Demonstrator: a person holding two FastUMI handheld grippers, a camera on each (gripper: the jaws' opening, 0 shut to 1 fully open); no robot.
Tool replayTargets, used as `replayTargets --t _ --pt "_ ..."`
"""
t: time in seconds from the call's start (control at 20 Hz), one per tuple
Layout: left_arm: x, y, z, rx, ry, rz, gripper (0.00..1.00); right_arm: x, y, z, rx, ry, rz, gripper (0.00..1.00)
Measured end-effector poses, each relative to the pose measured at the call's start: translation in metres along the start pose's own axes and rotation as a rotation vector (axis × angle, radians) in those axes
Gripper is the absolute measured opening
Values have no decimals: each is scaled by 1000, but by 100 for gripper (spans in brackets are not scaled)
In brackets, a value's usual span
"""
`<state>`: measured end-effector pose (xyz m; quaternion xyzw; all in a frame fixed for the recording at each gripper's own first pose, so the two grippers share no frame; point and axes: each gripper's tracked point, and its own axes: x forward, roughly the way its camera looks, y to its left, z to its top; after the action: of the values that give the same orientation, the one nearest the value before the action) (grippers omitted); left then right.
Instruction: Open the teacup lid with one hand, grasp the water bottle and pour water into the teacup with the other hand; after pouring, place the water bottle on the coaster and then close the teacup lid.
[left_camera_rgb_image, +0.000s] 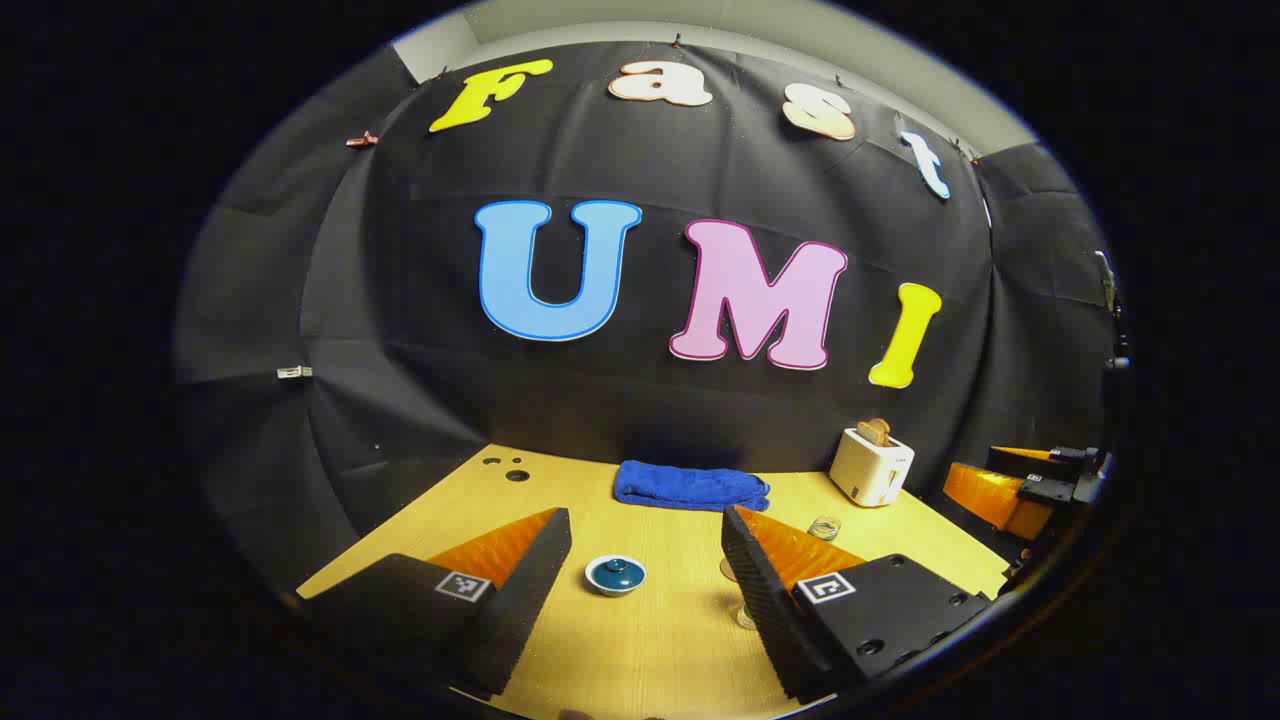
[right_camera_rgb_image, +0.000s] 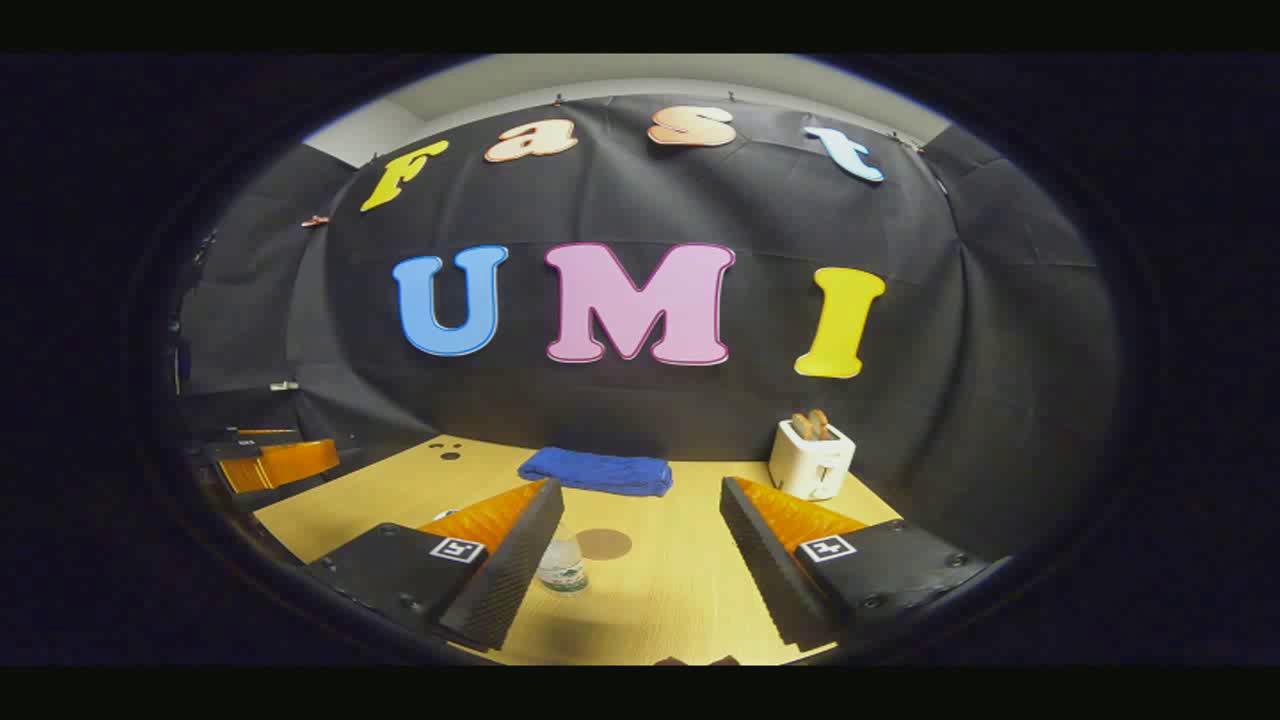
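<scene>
In the left gripper view, the teacup (left_camera_rgb_image: 614, 576) stands on the wooden table (left_camera_rgb_image: 660, 650) with its dark blue knobbed lid on. It sits between and just beyond the fingertips of my left gripper (left_camera_rgb_image: 646, 545), which is open and holds nothing. The clear water bottle (right_camera_rgb_image: 562, 565) stands upright just inside the left fingertip of my right gripper (right_camera_rgb_image: 640, 520), which is also open and touches nothing. A round brown coaster (right_camera_rgb_image: 603, 544) lies right behind the bottle. In the left gripper view, the bottle (left_camera_rgb_image: 742, 608) is mostly hidden behind the right finger.
A folded blue towel (left_camera_rgb_image: 690, 486) lies at the table's back edge, and a white toaster (left_camera_rgb_image: 871, 466) with bread stands at the back right. The towel (right_camera_rgb_image: 597, 471) and toaster (right_camera_rgb_image: 811, 458) appear the same way in the right gripper view. The other gripper (right_camera_rgb_image: 270, 465) hovers at the left edge.
</scene>
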<state>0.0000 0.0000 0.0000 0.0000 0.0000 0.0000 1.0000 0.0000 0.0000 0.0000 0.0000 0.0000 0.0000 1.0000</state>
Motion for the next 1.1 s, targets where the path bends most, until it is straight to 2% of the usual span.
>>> replayTargets --t 0.25,0.65,1.1 --pt "15 25 -13 28 44 71 95 14 20 -16 -12 49 108 98" --pt "48 36 -40 65 71 87 95 34 41 -61 -4 125 213 98" --pt "78 35 -76 24 133 93 96 43 55 -84 -21 145 266 98"
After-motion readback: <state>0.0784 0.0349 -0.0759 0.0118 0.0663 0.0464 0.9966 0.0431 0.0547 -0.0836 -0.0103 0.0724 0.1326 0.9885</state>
